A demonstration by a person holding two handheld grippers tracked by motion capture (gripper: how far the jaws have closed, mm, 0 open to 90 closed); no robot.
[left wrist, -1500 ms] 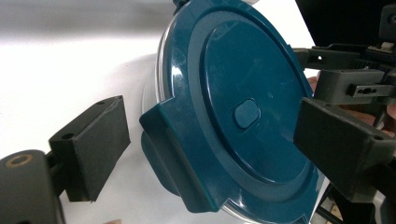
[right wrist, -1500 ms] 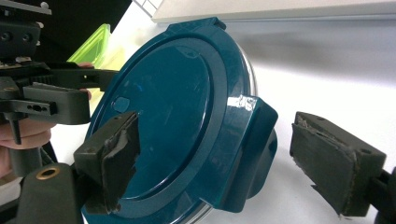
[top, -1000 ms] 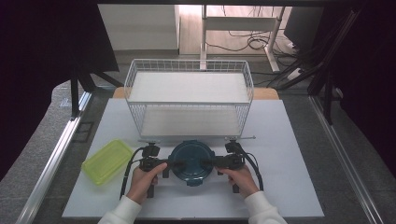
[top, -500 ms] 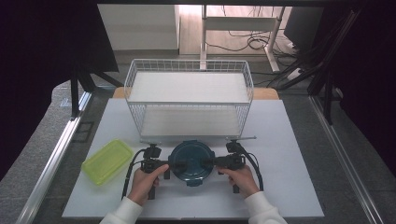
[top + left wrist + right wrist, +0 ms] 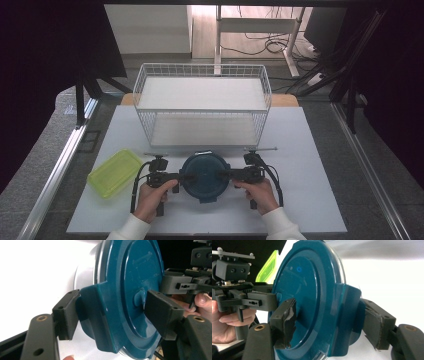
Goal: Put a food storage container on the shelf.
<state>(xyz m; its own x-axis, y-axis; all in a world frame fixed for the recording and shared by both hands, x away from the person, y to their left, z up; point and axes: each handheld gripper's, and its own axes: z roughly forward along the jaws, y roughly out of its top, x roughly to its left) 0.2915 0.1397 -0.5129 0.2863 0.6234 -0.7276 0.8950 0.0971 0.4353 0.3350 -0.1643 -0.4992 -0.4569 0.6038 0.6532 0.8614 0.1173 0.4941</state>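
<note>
The round blue container (image 5: 204, 176) sat on the white table (image 5: 310, 200), between the two grippers and directly below the wire basket (image 5: 202, 107). The left gripper (image 5: 176, 176) and right gripper (image 5: 231, 175) each straddled a latch tab on opposite sides of the blue lid (image 5: 130, 290). Both sets of jaws had just been closing, partly open, one pad above the lid and one under the tab. In the left gripper view the pads appeared to meet the tab; in the right gripper view contact looked likely, but firm pressure could not be confirmed.

Risk, as judged: uneven squeeze could tilt the container or let a tab slip from the worn right pad. A lift too early could catch the basket's lower rail.

Clearance: open table lay outside the right jaws; the green lid (image 5: 115, 172) lay near the left jaws' outer side.
</note>
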